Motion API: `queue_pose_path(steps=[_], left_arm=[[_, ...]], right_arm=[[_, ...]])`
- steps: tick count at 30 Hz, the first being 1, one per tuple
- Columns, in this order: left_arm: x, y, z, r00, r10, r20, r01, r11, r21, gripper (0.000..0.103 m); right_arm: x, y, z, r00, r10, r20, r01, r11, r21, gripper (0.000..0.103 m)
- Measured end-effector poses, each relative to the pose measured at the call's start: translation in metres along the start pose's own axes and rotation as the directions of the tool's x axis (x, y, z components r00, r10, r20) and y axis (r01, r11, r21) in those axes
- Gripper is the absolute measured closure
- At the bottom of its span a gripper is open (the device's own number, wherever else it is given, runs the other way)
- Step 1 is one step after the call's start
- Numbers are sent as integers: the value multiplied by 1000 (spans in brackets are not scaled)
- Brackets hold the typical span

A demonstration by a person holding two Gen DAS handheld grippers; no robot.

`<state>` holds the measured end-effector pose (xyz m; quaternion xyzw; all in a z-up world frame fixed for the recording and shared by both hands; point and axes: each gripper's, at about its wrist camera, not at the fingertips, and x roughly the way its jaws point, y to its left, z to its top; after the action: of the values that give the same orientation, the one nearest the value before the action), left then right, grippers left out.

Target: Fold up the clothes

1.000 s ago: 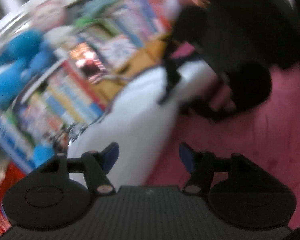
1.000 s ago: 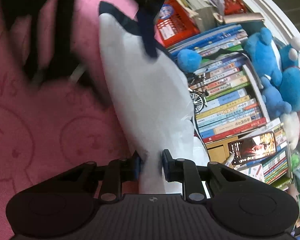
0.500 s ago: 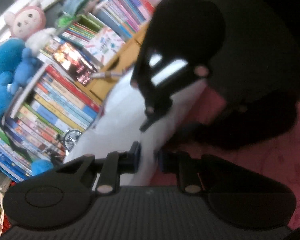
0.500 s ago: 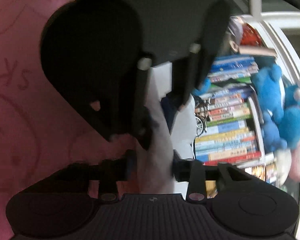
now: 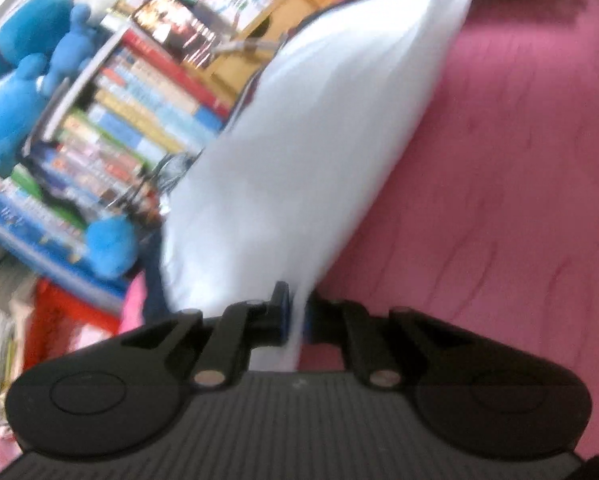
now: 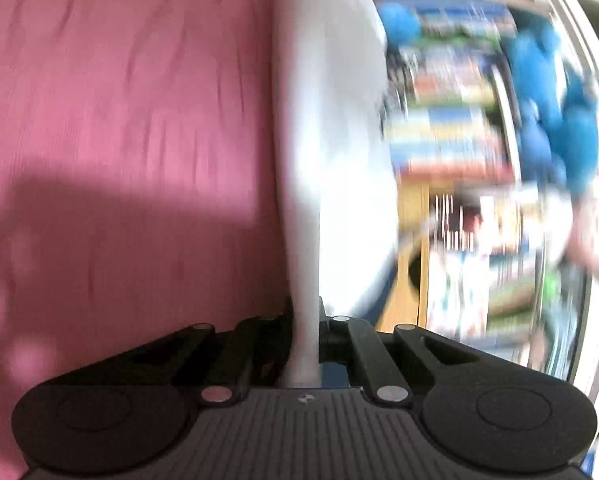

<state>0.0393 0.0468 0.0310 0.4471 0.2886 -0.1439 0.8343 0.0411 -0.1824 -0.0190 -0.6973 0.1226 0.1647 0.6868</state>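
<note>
A white garment (image 5: 299, 152) with a dark navy trim stretches in a long band over the pink bedsheet (image 5: 499, 200). My left gripper (image 5: 297, 312) is shut on one end of it, and the cloth runs away toward the upper right. In the right wrist view the same white garment (image 6: 323, 120) rises from my right gripper (image 6: 305, 320), which is shut on its other end. The cloth hangs taut between the two grips. Both views are blurred by motion.
Stacked books (image 5: 139, 120) and blue plush toys (image 5: 19, 92) line the edge of the bed beside the garment. A wooden box (image 5: 267, 40) sits among them. The same books (image 6: 451, 120) and plush toys (image 6: 555, 112) fill the right of the right wrist view.
The left gripper closed on the white garment. The two grippers, close together half a second ago, have drawn apart, stretching the cloth between them.
</note>
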Motion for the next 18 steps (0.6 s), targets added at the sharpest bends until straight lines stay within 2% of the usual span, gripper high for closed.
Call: queue_pose_path(steps=[4,10,18], left_arm=[[-2,9,-20,997,60,-57,-60,998,-3,95],[-4,14,-25,995,61,-73,-63,997,-33,95],[-4,38,-33,999,-20,-49,8,970,-242,96]], right_arm=[[2,5,-20,1000,3,-27,-3,1000,8,96],[2,-3,-27,1000,18,-10,-18,999,31,95],[-12,9,-51,999,2,34,-1,999,-38,88]])
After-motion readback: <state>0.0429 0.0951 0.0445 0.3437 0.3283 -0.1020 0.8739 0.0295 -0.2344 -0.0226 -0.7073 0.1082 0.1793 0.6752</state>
